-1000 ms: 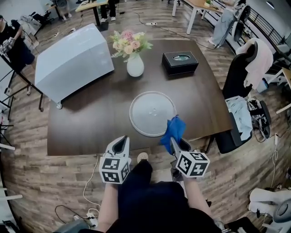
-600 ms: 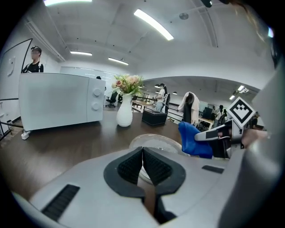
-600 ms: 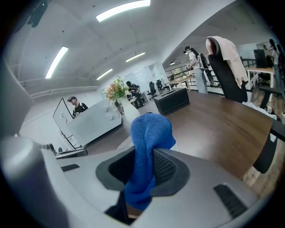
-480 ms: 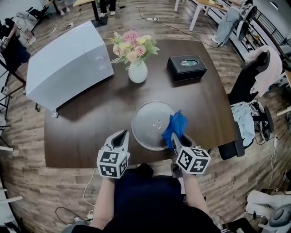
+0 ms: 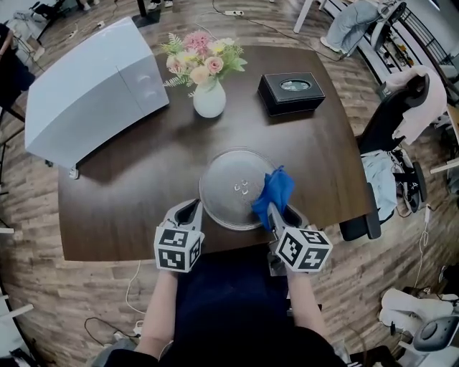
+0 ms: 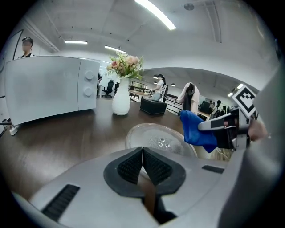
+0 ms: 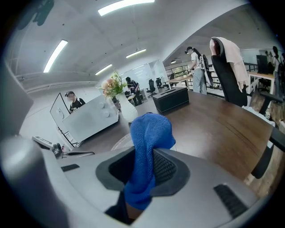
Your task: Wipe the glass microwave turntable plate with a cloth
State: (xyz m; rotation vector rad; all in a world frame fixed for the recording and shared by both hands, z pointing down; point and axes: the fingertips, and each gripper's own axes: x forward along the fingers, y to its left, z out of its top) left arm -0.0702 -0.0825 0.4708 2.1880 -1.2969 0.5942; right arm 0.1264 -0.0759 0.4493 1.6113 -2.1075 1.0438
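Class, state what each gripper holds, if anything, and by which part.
Right gripper: blue fabric cloth, pinched by its lower part, bunched end sticking out past the jaws. Left gripper: shut, nothing held.

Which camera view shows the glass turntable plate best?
The head view: it looks down on the glass turntable plate, showing nearly its whole round outline, with the blue cloth hiding its right edge. The left gripper view sees it low and foreshortened; the right gripper view shows only a sliver of rim beside the cloth.

Open-plan office: swivel chair, strip ceiling lights, rows of desks behind.
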